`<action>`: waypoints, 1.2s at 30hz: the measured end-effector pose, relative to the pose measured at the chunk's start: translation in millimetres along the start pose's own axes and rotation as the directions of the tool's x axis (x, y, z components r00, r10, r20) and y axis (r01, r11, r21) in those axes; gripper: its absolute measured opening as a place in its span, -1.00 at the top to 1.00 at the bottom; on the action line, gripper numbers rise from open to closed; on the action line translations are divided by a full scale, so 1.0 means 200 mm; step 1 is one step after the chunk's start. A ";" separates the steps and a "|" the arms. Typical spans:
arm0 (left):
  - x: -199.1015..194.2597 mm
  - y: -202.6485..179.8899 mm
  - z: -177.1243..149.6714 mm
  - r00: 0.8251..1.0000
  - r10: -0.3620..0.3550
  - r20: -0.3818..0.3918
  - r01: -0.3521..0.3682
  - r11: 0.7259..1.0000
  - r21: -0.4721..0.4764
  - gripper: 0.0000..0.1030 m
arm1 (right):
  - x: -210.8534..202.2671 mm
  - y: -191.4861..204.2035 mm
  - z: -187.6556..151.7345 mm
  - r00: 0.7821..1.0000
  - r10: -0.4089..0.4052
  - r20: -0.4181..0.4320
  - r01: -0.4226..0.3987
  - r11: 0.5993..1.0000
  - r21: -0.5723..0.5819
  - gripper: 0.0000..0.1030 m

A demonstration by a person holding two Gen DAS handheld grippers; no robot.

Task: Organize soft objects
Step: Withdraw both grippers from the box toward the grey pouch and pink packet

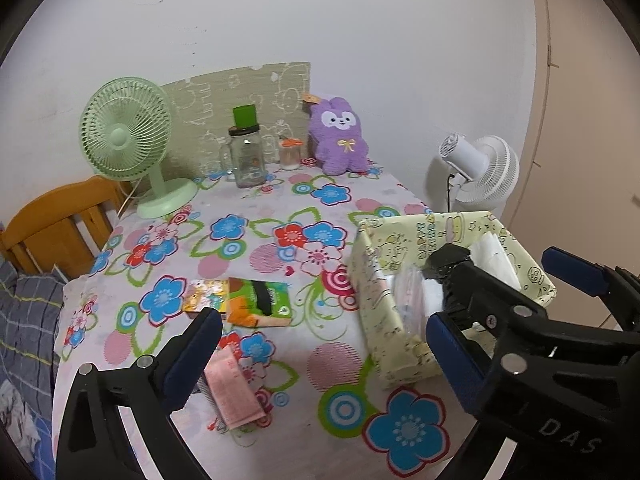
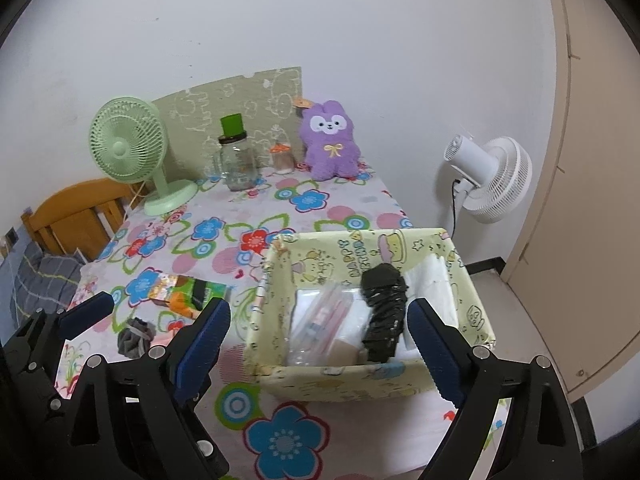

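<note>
Two grippers hang with fingers spread wide, holding nothing: the right gripper [image 2: 318, 338] above a cloth basket [image 2: 472, 292] holding a black bundle [image 2: 384, 312], the left gripper [image 1: 324, 344] above a pink cloth [image 1: 234, 392] on the flowered table [image 1: 280, 208].
</note>
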State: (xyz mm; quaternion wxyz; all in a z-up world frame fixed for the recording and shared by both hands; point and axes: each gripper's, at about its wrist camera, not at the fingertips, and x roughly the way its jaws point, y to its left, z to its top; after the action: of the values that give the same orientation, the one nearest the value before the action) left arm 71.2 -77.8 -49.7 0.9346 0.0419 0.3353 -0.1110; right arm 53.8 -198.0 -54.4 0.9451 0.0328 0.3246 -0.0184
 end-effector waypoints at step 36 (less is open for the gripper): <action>0.04 0.29 -0.22 0.994 0.095 -0.062 -0.099 0.994 -0.054 -0.99 | 0.11 0.40 -0.18 0.994 0.113 -0.011 -0.113 0.990 -0.080 -0.79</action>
State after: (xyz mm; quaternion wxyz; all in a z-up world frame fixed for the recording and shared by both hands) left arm 63.3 -16.2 -88.6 0.9294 0.0350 0.3634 -0.0546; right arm 53.1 -115.9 -92.2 0.9441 0.0132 0.3258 0.0484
